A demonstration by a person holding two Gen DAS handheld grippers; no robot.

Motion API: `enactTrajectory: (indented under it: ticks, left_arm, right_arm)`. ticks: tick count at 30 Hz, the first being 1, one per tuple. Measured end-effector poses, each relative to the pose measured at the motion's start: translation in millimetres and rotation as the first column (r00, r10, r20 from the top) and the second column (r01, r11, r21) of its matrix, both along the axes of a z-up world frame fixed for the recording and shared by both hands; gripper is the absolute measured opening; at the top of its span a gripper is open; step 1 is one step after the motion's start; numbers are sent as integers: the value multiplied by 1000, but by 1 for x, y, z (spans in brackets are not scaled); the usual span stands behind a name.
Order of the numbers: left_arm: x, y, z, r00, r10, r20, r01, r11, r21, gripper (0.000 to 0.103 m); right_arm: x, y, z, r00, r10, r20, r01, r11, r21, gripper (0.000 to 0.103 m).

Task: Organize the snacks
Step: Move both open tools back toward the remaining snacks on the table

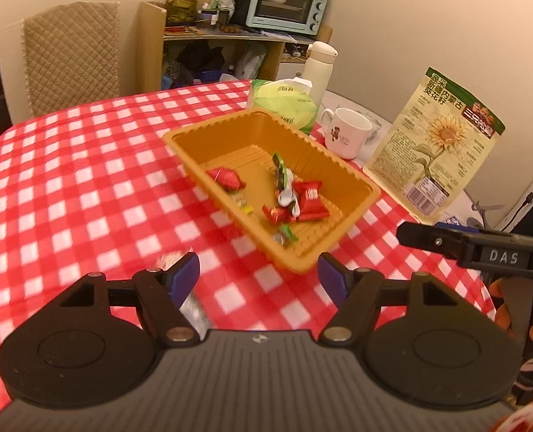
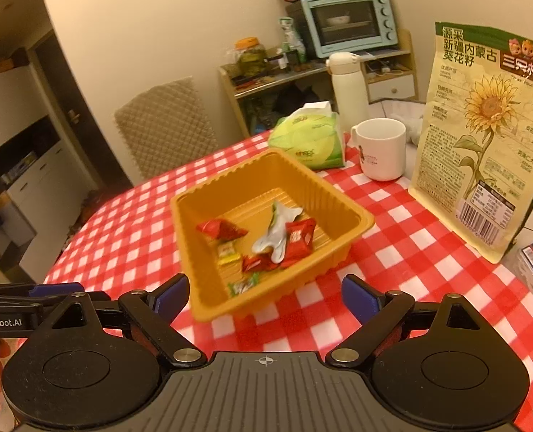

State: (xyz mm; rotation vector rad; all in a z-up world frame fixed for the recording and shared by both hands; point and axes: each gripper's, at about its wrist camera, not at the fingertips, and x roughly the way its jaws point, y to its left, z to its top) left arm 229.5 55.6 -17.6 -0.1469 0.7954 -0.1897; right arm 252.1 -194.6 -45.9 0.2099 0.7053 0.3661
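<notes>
Several wrapped snacks [image 2: 266, 244] already lie in the orange tray [image 2: 352, 216] at twelve o'clock of both the left gripper [image 1: 259, 277] and the right gripper [image 2: 266, 295], each wide and empty; a silvery wrapper [image 1: 190, 306] on the desk [image 1: 86, 198] beside the left gripper seems left.

1. The worktop [image 2: 392, 216] wears a red-and-white checked cloth.
2. An orange plastic tray [image 2: 338, 194] sits at frame centre, holding wrapped sweets.
3. Behind it lies a green tissue pack [image 2: 309, 144].
4. A white mug [image 2: 381, 149] stands to the pack's right.
5. A sunflower-seed bag [image 2: 482, 136] stands upright at the right edge.
</notes>
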Motion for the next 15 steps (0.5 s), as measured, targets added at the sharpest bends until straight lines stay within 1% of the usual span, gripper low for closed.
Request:
enactTrajectory:
  ticks: [8, 15]
  left_arm:
    - [-67, 6, 2, 998, 57, -8, -57, 998, 9, 70]
    - [-118, 9, -3, 993, 114, -28, -114, 993, 6, 70]
  right_arm:
    - [-48, 2, 2, 996, 85, -10, -86, 996, -26, 91]
    - [-83, 8, -5, 987, 158, -37, -160, 986, -45, 91]
